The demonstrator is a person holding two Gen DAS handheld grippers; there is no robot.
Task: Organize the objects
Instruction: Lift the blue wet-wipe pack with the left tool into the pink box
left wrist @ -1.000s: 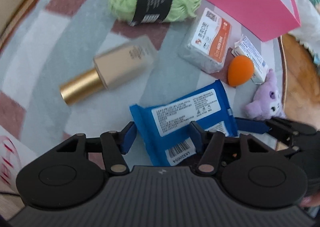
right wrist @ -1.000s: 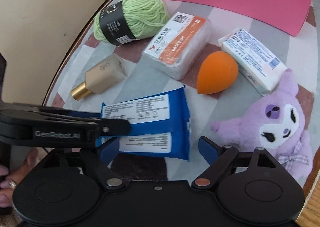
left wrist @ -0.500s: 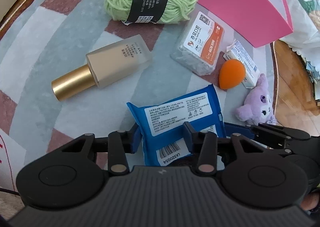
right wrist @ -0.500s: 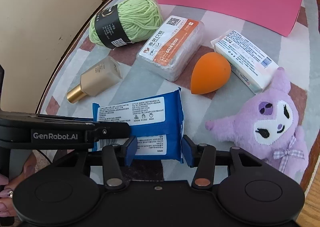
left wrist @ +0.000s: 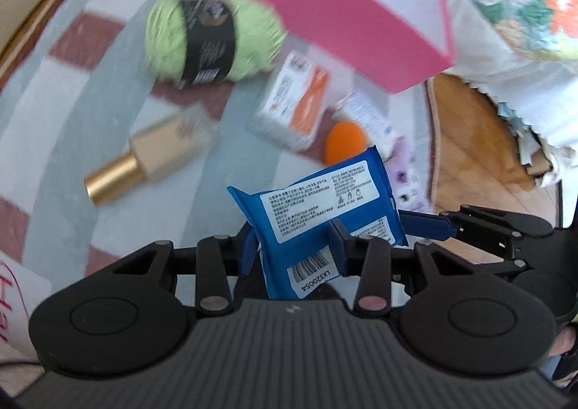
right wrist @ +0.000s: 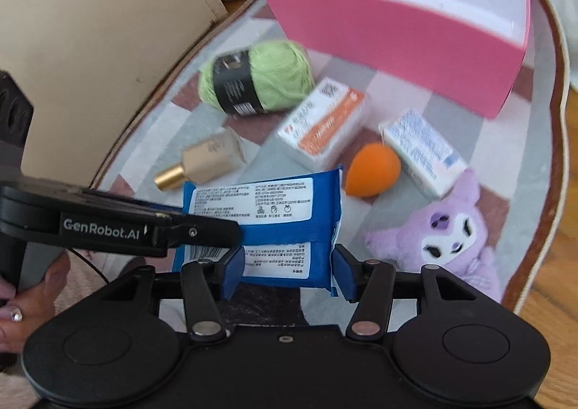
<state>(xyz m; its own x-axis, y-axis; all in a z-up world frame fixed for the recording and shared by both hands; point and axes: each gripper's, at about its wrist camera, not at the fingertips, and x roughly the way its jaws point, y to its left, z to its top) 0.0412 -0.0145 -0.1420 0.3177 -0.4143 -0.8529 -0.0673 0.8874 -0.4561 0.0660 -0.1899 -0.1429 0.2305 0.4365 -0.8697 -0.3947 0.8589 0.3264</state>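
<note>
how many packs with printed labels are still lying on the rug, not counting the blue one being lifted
2: the orange-and-white pack beside the green yarn, and the white pack between the orange sponge and pink box. None seem hidden.

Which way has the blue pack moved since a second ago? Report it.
Yes. The blue pack has lifted off the rug: it now overlaps the orange sponge it lay short of. Both grippers, left and right, hold it.

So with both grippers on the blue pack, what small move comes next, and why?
Probably carry the blue pack toward the open pink box. The left gripper and right gripper both pinch it, tilted off the rug, and the box looks empty.
</note>
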